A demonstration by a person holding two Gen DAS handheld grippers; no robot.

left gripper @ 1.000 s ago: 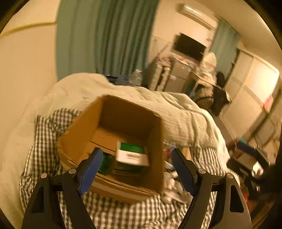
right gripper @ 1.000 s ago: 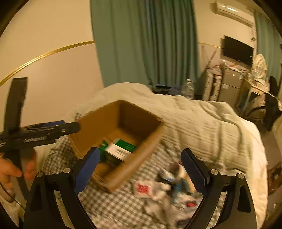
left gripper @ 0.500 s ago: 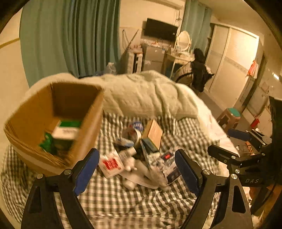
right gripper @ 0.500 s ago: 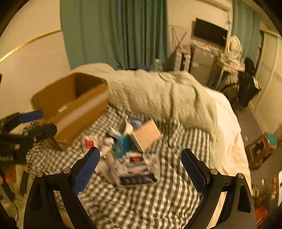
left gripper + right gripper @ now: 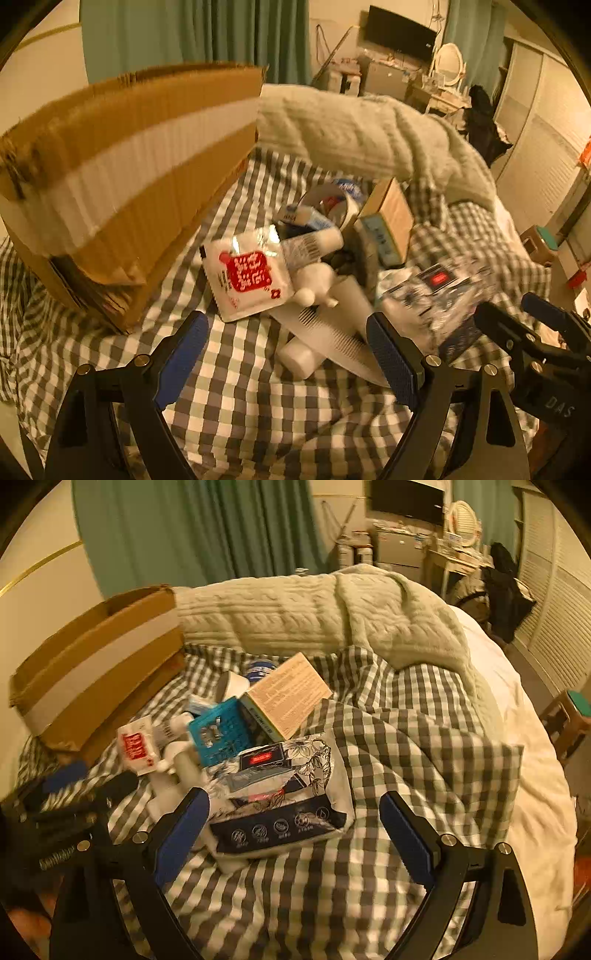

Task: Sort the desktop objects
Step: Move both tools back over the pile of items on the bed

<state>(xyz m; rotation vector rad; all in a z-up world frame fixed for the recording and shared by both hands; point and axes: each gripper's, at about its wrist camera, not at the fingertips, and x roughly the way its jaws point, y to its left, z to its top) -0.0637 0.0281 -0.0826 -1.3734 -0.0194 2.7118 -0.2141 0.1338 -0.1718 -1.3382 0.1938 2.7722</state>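
desktop objects (image 5: pixel 317 266) are sitting in a heap mid-frame on the checked sheet (image 5: pixel 240 387), cardboard box (image 5: pixel 122 177) looming upper left. left gripper (image 5: pixel 288 354) and right gripper (image 5: pixel 295 830) are both gaping wide, gripping nothing; the left one's jaws have just been opening.

I am working in a lived-in home bedroom. A bed (image 5: pixel 424 738) with a checked sheet and a knitted cream blanket (image 5: pixel 314 613) fills the view. Behind it hang green curtains (image 5: pixel 192 528); a wall-mounted television (image 5: pixel 406 496) sits above a cluttered dressing table with an oval mirror (image 5: pixel 448 61), beside louvred wardrobe doors (image 5: pixel 554 602).
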